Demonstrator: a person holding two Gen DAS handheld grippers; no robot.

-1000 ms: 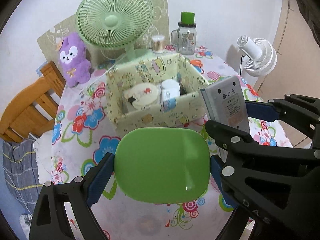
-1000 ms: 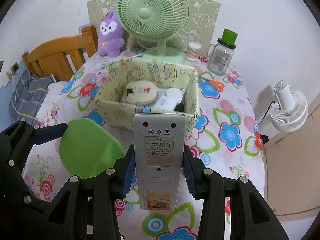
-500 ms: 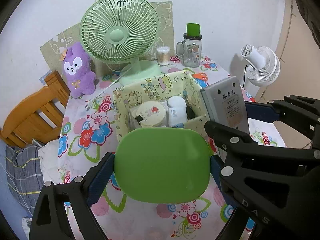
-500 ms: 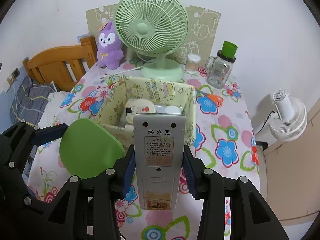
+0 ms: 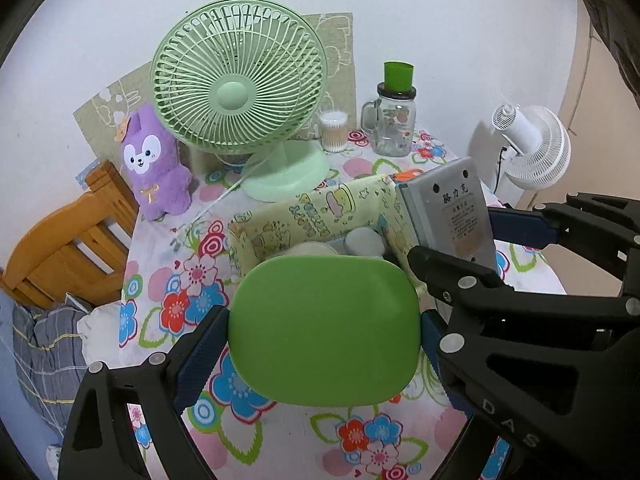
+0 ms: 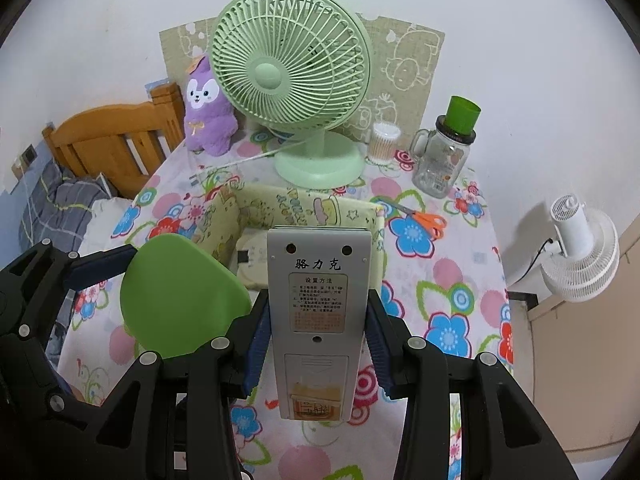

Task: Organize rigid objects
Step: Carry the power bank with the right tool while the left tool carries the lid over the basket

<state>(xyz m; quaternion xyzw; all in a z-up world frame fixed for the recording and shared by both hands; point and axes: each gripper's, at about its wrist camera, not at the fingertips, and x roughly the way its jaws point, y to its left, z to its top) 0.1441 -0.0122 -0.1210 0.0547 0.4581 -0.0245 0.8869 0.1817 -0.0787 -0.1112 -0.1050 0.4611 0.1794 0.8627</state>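
Note:
My left gripper (image 5: 324,338) is shut on a flat green rounded case (image 5: 324,330), its blue pads pressing both sides. My right gripper (image 6: 318,330) is shut on a grey remote control (image 6: 318,308), held back side up with printed Chinese text. Both items hang above the flowered tablecloth, just in front of a yellow patterned fabric box (image 6: 296,208). The box (image 5: 316,210) holds a cream round item (image 6: 252,262) and a white lid (image 5: 362,242), partly hidden behind the held things. The green case (image 6: 176,300) and the remote (image 5: 450,212) each appear in the other wrist view.
Behind the box stand a green table fan (image 5: 240,96), a purple plush toy (image 5: 154,164), a cotton-swab jar (image 5: 333,130) and a glass mug jar with a green cup (image 5: 394,120). Orange scissors (image 6: 426,218) lie right of the box. A wooden chair (image 6: 112,144) is left, a white fan (image 6: 580,256) right.
Both grippers have pulled back and risen with their items still gripped; the box now sits lower and smaller behind them, and more of the fan and wall shows.

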